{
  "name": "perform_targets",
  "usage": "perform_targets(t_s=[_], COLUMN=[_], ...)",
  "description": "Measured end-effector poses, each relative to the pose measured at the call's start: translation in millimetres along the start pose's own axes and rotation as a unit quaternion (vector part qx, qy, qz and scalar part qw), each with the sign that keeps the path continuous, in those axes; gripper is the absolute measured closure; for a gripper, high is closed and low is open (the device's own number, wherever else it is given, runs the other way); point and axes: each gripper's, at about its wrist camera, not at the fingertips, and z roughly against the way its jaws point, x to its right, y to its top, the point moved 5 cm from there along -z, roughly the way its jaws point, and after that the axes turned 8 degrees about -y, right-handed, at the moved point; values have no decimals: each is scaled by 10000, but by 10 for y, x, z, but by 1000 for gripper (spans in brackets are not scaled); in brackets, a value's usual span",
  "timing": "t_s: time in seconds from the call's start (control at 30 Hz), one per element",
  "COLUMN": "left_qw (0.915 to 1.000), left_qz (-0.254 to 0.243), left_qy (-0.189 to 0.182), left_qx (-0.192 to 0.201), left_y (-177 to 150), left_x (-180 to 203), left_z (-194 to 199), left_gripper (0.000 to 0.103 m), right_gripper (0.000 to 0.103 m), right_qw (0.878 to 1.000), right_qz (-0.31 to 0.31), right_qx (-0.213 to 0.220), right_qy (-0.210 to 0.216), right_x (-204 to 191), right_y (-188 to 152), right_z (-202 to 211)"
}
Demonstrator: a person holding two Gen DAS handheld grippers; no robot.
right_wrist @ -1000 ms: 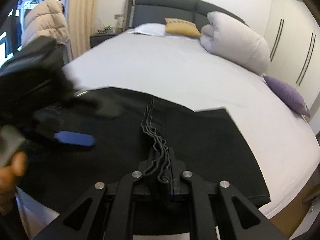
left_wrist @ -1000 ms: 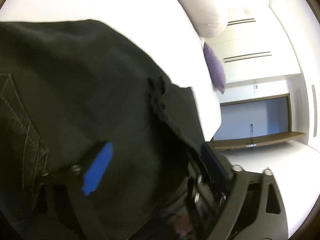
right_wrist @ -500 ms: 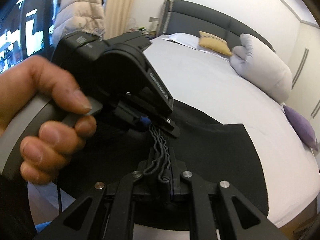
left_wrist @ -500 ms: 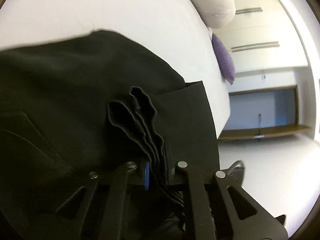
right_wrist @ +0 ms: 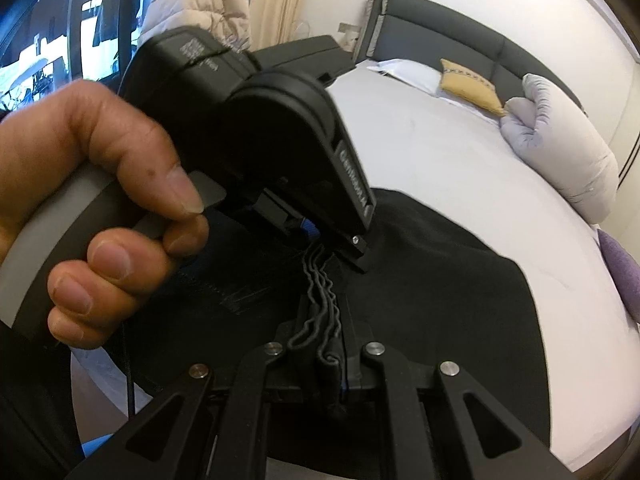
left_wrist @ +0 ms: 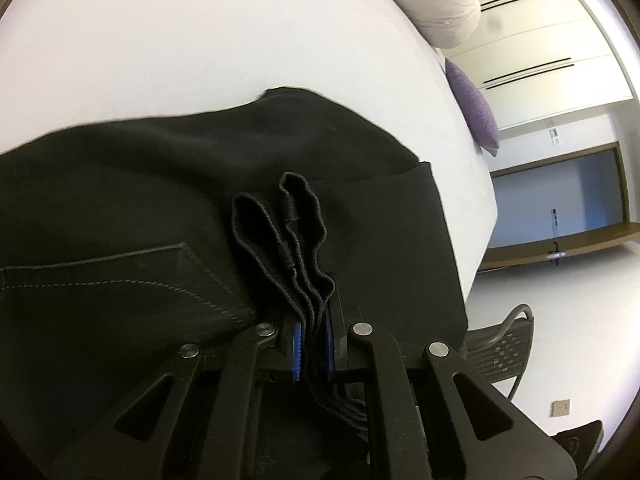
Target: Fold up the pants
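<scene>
At the left of the right wrist view, the left claw (right_wrist: 316, 240) pinches the bunched hems of the black pants (right_wrist: 440, 288). At lower centre, the right claw (right_wrist: 332, 364) grips the same stacked edge, likely so the layers stay aligned above the bed (right_wrist: 420, 152).

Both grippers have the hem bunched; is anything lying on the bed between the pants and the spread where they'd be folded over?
Nothing visible. The left gripper and right gripper are both shut on the pants, side by side. The bed beyond the fabric is bare; the pillows and purple cushion sit well off to the side.
</scene>
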Motion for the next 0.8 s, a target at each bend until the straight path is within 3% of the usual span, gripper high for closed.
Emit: perform_targets(t_s=[0.17, 0.2, 0.27, 0.33, 0.43, 0.5, 0.67, 0.8], left_qw=[10000, 10000, 9994, 9982, 9873, 9834, 9759, 9747], left_qz=[10, -36, -182, -289, -551, -512, -1194, -1557], left_qy=[30, 85, 274, 506, 1461, 1670, 1678, 1563], left_qx=[13, 19, 44, 122, 294, 489, 716, 367], left_y=[18, 2, -21, -58, -64, -52, -111, -295], left_x=[-96, -103, -64, -54, -53, -66, 412, 653], left_z=[27, 47, 118, 236, 430, 573, 500, 56], left_gripper=[95, 94, 92, 91, 91, 91, 91, 91], right_gripper=[76, 61, 43, 43, 46, 58, 73, 73], right_qw=[9987, 9983, 9956, 9891, 9729, 9576, 9159, 8836], right_qz=[-249, -305, -512, -830, -1363, -1871, -3076, -3553], right_qx=[-327, -340, -397, -433, -644, -678, -565, -625], right_qy=[309, 370, 675, 1137, 1754, 2082, 2516, 2985], right_x=[-37, -19, 42, 140, 372, 675, 1712, 2329], right_y=[-128, -129, -144, -191, -339, -442, -552, -444], right_z=[-159, -141, -74, 53, 240, 365, 356, 54])
